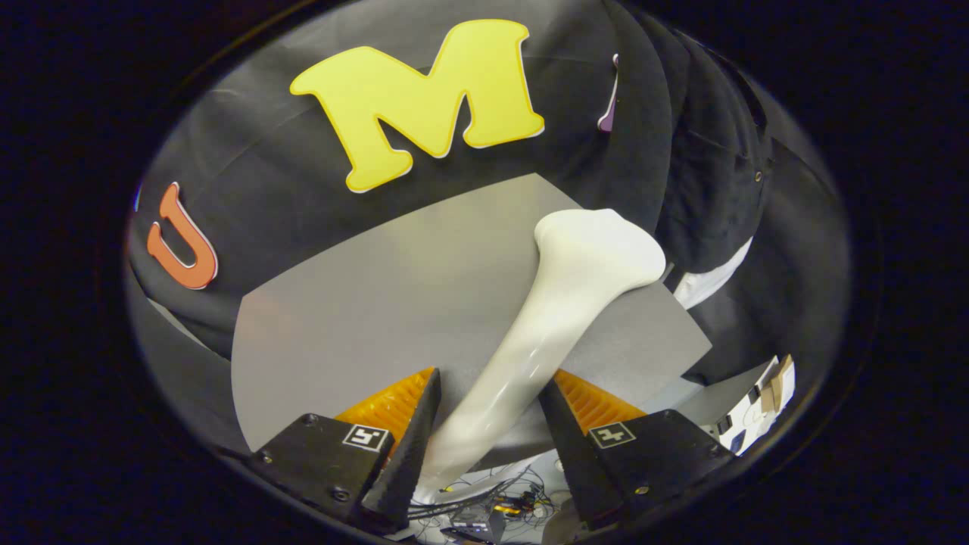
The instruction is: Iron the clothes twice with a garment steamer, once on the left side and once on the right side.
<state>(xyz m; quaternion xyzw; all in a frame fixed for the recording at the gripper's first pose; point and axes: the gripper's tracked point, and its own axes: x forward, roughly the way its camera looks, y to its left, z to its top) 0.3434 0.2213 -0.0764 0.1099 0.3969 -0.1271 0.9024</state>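
Observation:
A white garment steamer (560,303) runs from between my fingers up to its wide head (602,246). My gripper (492,378) is shut on the steamer's slim handle, one finger pressing on each side. The head lies against the edge of a dark garment (704,174) that hangs just beyond it to the right. A white piece of cloth (711,281) peeks out under the garment's lower edge. The whole view is tilted.
A flat grey panel (363,318) lies behind the steamer, ahead of the fingers. Tangled cables and small devices (492,503) sit below the fingers. A white and cardboard box (764,401) stands to the right of the right finger.

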